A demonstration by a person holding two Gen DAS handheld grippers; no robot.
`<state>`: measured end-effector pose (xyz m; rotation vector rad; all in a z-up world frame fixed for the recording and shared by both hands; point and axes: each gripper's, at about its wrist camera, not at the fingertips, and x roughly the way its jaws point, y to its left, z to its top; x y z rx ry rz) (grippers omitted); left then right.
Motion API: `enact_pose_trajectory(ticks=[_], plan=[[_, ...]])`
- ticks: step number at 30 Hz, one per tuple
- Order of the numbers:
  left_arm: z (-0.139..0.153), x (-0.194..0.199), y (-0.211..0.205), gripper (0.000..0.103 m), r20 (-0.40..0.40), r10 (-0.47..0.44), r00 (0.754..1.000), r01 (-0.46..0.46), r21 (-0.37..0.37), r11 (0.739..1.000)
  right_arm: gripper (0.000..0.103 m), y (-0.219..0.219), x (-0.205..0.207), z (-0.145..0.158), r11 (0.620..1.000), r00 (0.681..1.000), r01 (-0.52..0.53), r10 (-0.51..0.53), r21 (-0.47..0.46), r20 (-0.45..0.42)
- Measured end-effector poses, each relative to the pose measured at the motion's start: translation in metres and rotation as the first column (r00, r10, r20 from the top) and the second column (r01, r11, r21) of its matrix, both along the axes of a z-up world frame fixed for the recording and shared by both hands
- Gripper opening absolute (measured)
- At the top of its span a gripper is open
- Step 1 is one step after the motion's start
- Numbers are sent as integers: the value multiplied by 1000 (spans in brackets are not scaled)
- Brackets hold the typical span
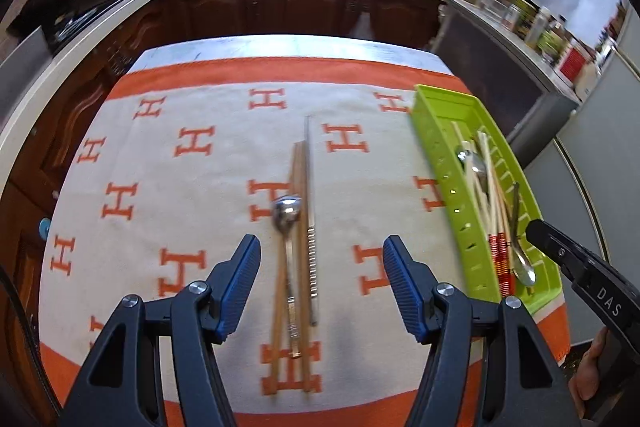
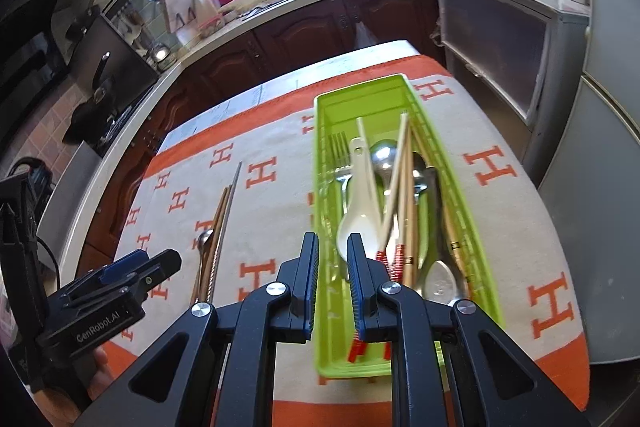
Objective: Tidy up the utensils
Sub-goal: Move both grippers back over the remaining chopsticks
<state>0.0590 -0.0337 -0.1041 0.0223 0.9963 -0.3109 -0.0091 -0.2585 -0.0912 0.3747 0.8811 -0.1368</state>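
On the H-patterned cloth lie a metal spoon, a pair of wooden chopsticks and a metal chopstick, side by side. My left gripper hovers open over their handle ends, and its pads touch none of them. The same utensils show left of the green tray. The tray holds a white ceramic spoon, a fork, metal spoons and red-ended chopsticks. My right gripper hangs over the tray's near left side, with only a narrow gap between its jaws and nothing in it.
The cloth covers a table whose far edge faces dark wood cabinets and a counter with a sink. A grey cabinet and a fridge stand to the right. My left gripper shows left of the tray, and my right gripper shows over the tray's near right side.
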Motion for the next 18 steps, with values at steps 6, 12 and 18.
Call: enact_pose_trajectory(ticks=[6, 12, 18], plan=[[-10, 9, 43, 62, -23, 77, 997, -77, 5, 997, 15, 40, 16, -1, 996, 996, -81, 80, -26, -32], [-22, 12, 83, 62, -26, 137, 990, -137, 13, 991, 15, 84, 40, -10, 983, 981, -180, 177, -23, -84], [-34, 16, 117, 62, -50, 190, 980, -190, 11, 982, 15, 118, 68, -22, 970, 964, -244, 242, -4, -112]])
